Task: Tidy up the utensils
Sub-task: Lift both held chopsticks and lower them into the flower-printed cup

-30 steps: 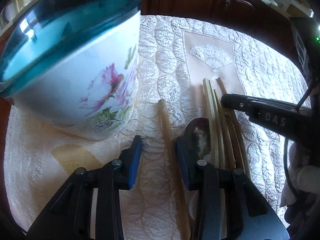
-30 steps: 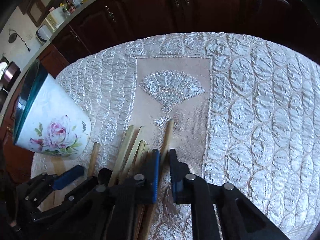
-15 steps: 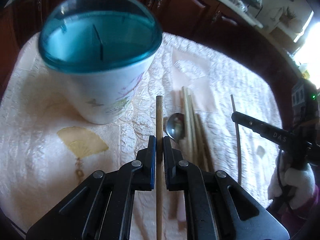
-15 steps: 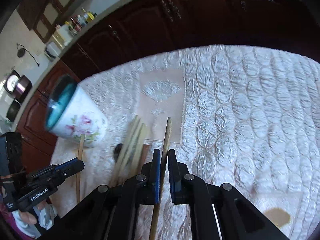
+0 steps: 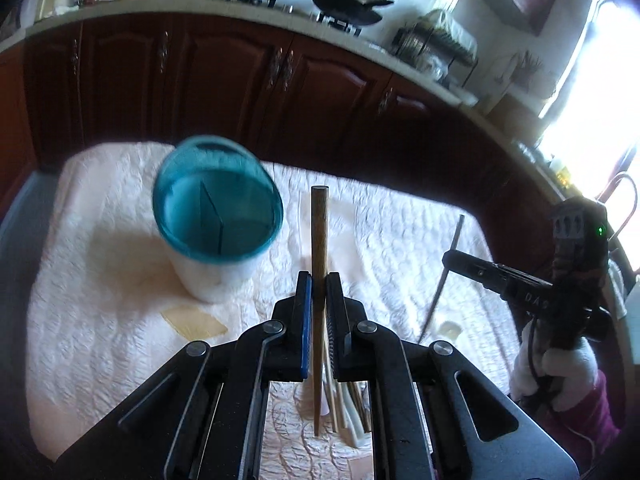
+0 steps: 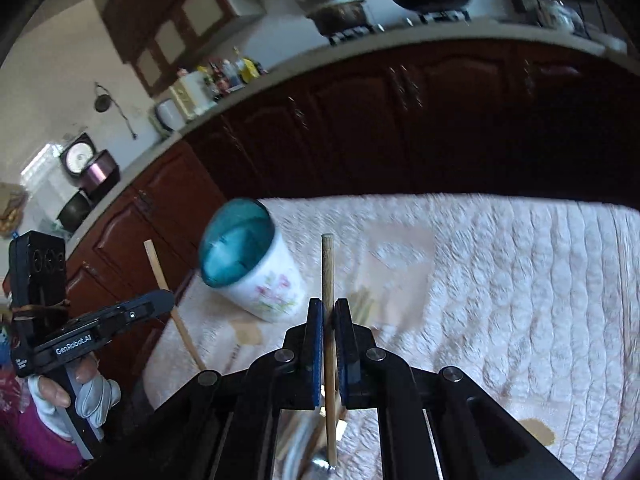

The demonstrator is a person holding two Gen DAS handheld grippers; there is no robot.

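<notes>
Two grippers, each clenched on one chopstick, both raised over a quilted cream tablecloth [image 5: 100, 320] filling the lower half of either frame. Left of centre on that cloth: a white floral utensil holder [image 5: 218, 216] with a teal rim and an inner divider, open mouth up, nothing visible inside so far. Ahead and to the left of the left gripper [image 5: 319, 312]; further ahead-left of the right gripper [image 6: 329, 344], so judged nearer the left hand. Brown chopstick [image 5: 319, 240] pinched between the left jaws, long axis running straight up the frame along the fingers, tip right of the holder's rim. Paler chopstick [image 6: 327, 280] clamped likewise in the right jaws, tip at mid-frame beside the holder's flowered wall. Likely next: swing each stick leftward and tip it end-down into the mouth, clearing the divider. Only in the left view: the holder's interior, plus loose chopsticks [image 5: 344, 404] low in the frame behind the jaws. Only in the right view: the floral print, and something metallic, blurred, at the bottom edge, possibly a spoon.
</notes>
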